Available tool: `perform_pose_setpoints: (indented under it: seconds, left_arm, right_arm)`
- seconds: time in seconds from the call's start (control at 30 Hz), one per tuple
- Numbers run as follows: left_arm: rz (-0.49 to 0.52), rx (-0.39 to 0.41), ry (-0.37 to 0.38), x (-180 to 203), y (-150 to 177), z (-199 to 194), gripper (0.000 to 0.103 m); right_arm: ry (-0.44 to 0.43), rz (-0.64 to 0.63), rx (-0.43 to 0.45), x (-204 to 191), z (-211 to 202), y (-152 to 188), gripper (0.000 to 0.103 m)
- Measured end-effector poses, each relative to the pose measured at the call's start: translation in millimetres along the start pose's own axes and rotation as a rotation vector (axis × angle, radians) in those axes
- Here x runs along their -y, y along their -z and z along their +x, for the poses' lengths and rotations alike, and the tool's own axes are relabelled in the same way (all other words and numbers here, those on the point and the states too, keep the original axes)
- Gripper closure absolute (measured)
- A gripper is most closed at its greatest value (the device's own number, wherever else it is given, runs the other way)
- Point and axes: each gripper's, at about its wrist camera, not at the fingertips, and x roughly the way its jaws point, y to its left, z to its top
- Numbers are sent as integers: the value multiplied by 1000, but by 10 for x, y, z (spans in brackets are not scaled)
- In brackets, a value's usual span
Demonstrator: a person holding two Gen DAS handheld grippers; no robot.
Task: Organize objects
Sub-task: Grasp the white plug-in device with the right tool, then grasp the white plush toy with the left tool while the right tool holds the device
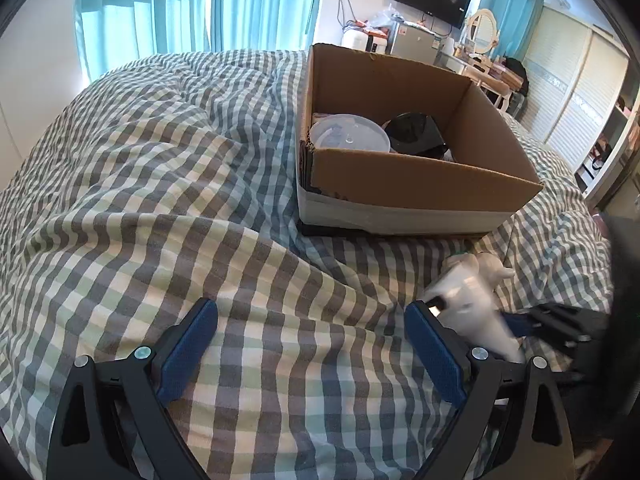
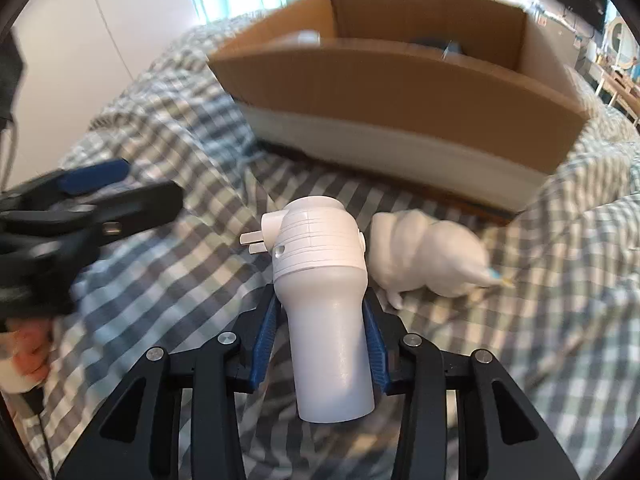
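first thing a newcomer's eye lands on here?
The white plug-in device clamped in the right gripper, its prongs pointing left above the checked bedspread. Next, the open cardboard box beyond, holding a clear lid and a black object; the left gripper is open.

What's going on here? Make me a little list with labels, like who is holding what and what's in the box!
Place: bed with a checked blanket
Right gripper: shut on the white plug-in device
Left gripper: open, holding nothing
Beside the device: white figurine lying on the blanket
Cardboard box: open, on the bed
In the box: clear round lid, black object
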Motion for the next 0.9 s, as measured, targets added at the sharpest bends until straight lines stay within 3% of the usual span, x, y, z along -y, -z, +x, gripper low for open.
perform_pose_setpoints:
  seconds: [0.2,0.3,0.43,0.63,0.9]
  left_arm:
    - [62,-10,-62,197,-26,-25,6]
    - [83,-17,-21,415,-67,-12,6]
    - [116,-17,41,857,-130,107,6]
    - [166,-54,58,1336,-141,450,6]
    - [143,-75,75,1477,-136,872,6]
  right_arm:
    - [69,60,163,330,-694,-4,63]
    - [151,89,197,586,-931,-45,63]
    - [199,122,217,848,-1050,-102,63]
    - [144,181,189,1126,-840,-12,63]
    - [80,229,172,1239,-752,40,63]
